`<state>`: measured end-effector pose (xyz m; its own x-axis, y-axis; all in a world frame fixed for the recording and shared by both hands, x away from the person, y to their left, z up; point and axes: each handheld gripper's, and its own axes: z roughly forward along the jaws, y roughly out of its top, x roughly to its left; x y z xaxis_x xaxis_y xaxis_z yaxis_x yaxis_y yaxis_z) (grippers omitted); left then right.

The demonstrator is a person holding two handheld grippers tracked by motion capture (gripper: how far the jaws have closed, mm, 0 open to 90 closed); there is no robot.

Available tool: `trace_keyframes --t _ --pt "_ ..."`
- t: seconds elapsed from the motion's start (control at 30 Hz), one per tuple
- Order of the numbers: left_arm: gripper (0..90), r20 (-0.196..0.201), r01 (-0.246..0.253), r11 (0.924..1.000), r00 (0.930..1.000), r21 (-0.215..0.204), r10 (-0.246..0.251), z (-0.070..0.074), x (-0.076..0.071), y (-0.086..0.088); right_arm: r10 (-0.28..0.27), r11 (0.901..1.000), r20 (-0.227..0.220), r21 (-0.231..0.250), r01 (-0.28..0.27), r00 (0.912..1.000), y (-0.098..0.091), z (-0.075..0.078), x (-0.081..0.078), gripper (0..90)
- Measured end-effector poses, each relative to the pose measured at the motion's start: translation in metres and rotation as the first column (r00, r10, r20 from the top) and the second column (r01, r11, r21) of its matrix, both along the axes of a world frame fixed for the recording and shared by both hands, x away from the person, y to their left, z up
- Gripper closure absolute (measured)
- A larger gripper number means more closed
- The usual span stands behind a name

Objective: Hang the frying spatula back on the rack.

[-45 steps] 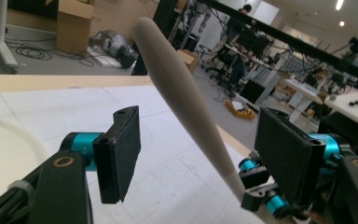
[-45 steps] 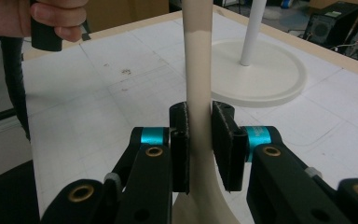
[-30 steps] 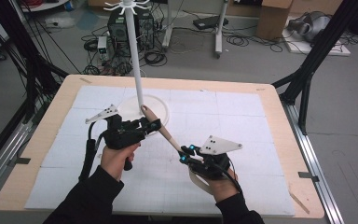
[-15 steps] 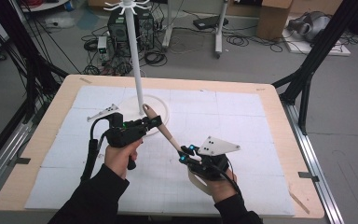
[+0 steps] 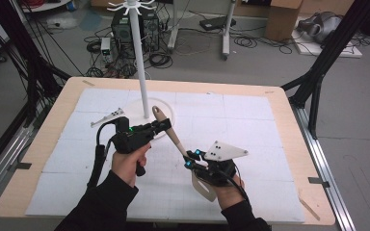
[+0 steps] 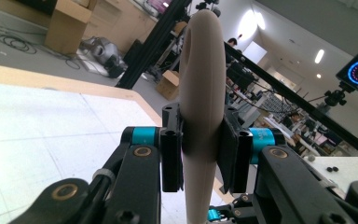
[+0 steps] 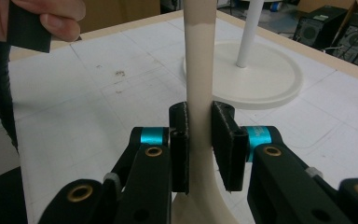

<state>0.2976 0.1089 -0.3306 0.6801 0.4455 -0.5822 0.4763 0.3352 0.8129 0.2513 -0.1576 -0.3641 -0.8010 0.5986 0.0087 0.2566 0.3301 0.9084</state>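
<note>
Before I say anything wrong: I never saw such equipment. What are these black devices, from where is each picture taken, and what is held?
There is no robot here. A person holds two hand-held tools: the left gripper and the right gripper. The high view looks down on the table. The other two pictures come from small cameras riding on each gripper. Both grippers are shut on one beige spatula: the left near the handle end, the right lower on the handle. A white stand with hooks rises from a round base.

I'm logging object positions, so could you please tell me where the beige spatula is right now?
In the high view the beige spatula hangs above the table's middle, clamped by the left gripper near its handle end and the right gripper lower down, beside the white stand.
</note>
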Motion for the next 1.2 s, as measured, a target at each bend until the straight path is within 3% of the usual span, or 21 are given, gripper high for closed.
trace_keyframes --t 0.17,0.23,0.3,0.6,0.8,0.83,0.93,0.97,1.07,1.2 --pt "73.1 0.042 0.007 1.0000 0.9991 0.005 -0.007 0.005 -0.001 -0.002 -0.002 0.9998 0.010 0.018 0.002 0.9999 0.000 0.001 -0.001 75.7" --pt "73.2 0.066 0.010 0.9996 0.9977 0.025 -0.012 0.008 -0.001 -0.003 -0.002 0.9997 0.012 0.023 0.001 0.9999 -0.001 0.001 -0.001 75.2" --pt "73.3 0.106 0.004 0.9965 0.9942 0.084 -0.013 0.016 0.000 -0.003 -0.007 0.9994 0.022 0.033 0.007 0.9997 -0.004 0.002 -0.001 66.9" --pt "73.5 0.183 -0.004 0.9861 0.9828 0.166 -0.027 0.032 0.005 0.006 -0.044 0.9964 0.042 0.075 0.041 0.9981 -0.021 0.008 0.001 60.9" --pt "73.5 0.232 0.002 0.9758 0.9712 0.219 -0.054 0.045 0.009 0.013 -0.107 0.9899 0.040 0.097 0.103 0.9934 -0.043 0.013 0.004 47.9" --pt "73.5 0.240 0.004 0.9729 0.9689 0.231 -0.061 0.048 0.010 0.015 -0.131 0.9881 0.051 0.089 0.126 0.9901 -0.051 0.014 0.005 39.8" --pt "73.5 0.269 0.005 0.9649 0.9600 0.262 -0.079 0.058 0.012 0.018 -0.144 0.9870 0.060 0.081 0.139 0.9878 -0.057 0.014 0.005 32.8" --pt "73.4 0.282 0.008 0.9599 0.9552 0.280 -0.090 0.062 0.013 0.020 -0.169 0.9849 0.069 0.052 0.165 0.9832 -0.064 0.014 0.005 25.4" --pt "73.4 0.306 0.012 0.9482 0.9452 0.317 -0.114 0.072 0.016 0.023 -0.183 0.9832 0.082 0.018 0.182 0.9797 -0.070 0.012 0.005 21.2" --pt "73.4 0.335 0.017 0.9327 0.9308 0.360 -0.146 0.084 0.022 0.026 -0.211 0.9770 0.062 -0.019 0.213 0.9755 -0.086 0.004 0.003 18.0"
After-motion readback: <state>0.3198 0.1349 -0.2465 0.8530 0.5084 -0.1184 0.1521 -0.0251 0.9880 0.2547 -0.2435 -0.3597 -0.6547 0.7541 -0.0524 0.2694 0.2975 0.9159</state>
